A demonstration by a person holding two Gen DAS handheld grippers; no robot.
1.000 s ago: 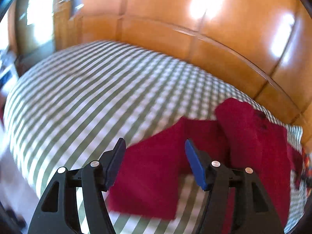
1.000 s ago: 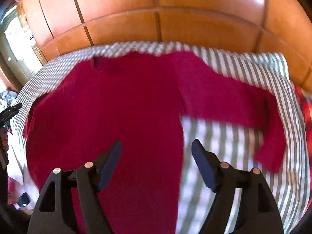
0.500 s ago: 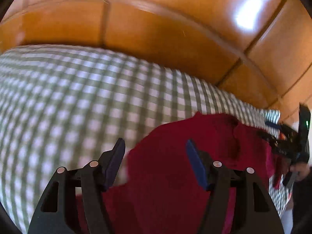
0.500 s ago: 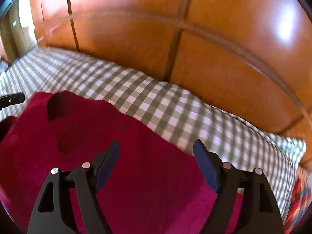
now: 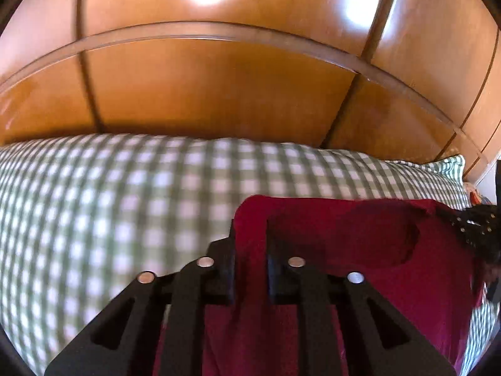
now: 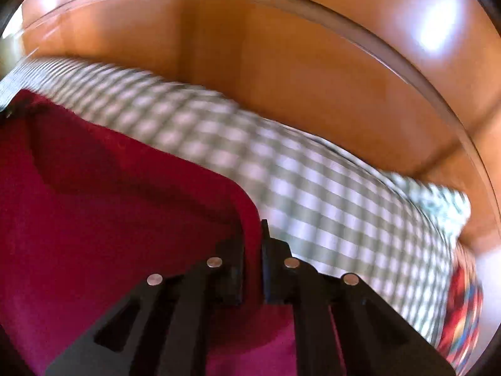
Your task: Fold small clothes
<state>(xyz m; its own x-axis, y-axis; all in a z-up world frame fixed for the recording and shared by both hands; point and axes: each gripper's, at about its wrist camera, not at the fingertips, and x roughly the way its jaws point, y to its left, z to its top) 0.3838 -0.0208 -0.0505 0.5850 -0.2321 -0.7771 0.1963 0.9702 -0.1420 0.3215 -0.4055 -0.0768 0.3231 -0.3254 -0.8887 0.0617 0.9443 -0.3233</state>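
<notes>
A dark red sweater (image 5: 360, 250) lies on a green-and-white checked bed cover (image 5: 125, 213). My left gripper (image 5: 250, 235) is shut on the sweater's top left shoulder corner. In the right wrist view the same sweater (image 6: 109, 219) fills the lower left, and my right gripper (image 6: 252, 235) is shut on its top right shoulder corner. The neck opening (image 5: 391, 235) shows as a darker hollow between the two corners. The other gripper shows as a black shape at the right edge of the left wrist view (image 5: 479, 228).
A glossy wooden panelled headboard or wall (image 5: 219, 87) rises directly behind the bed. A checked pillow (image 5: 444, 172) lies at the far right. A multicoloured cloth (image 6: 460, 307) lies at the bed's right edge.
Both grippers moved forward to the sweater's shoulders and went from open to shut on the fabric. The views are now closer to the headboard.
</notes>
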